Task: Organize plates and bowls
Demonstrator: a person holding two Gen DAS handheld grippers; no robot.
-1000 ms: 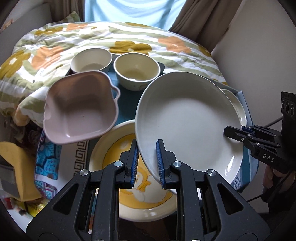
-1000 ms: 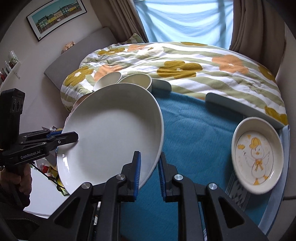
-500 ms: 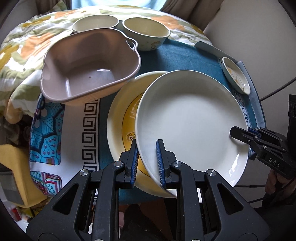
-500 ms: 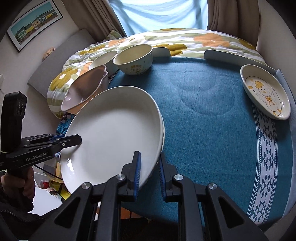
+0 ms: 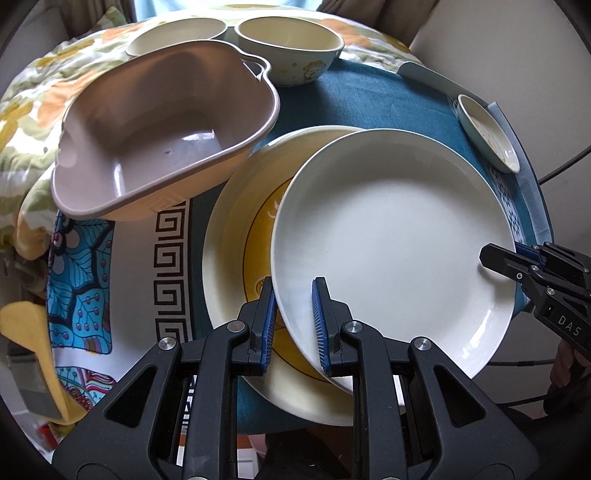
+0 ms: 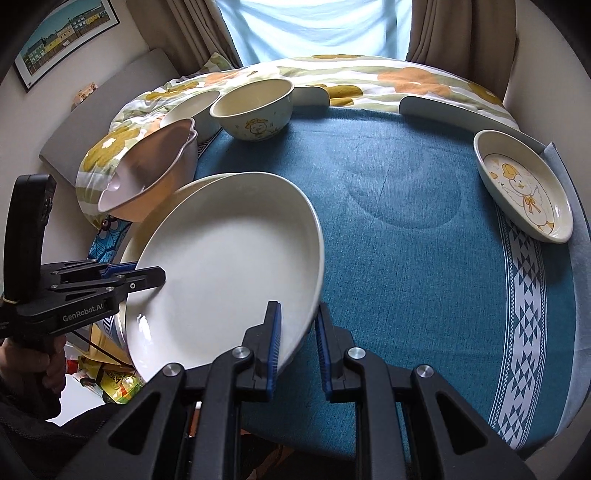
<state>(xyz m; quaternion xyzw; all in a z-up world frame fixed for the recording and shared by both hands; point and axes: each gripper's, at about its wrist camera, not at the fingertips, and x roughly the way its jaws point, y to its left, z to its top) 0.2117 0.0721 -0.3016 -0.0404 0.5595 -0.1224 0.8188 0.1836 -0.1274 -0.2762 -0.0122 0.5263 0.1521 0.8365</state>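
Both grippers hold one large white plate [image 5: 395, 236] by opposite rims. My left gripper [image 5: 293, 325] is shut on its near rim; my right gripper [image 6: 297, 341] is shut on the other rim and shows at the right of the left wrist view [image 5: 517, 262]. The white plate [image 6: 225, 258] hangs low over a yellow-patterned plate [image 5: 236, 236] lying on the table. A pink handled dish [image 5: 162, 136] sits to the left. Two cream bowls [image 5: 288, 48] [image 5: 177, 33] stand at the back. A small duck-print dish [image 6: 524, 192] lies at the right.
The round table carries a teal cloth [image 6: 406, 229] and a patterned mat [image 5: 122, 251] at the left. A floral quilt [image 6: 369, 74] lies behind the table. Curtains and a window are beyond. The table edge is close below both grippers.
The white plate has come lower and closer to flat over the yellow plate. Both grippers stay shut on its rims.
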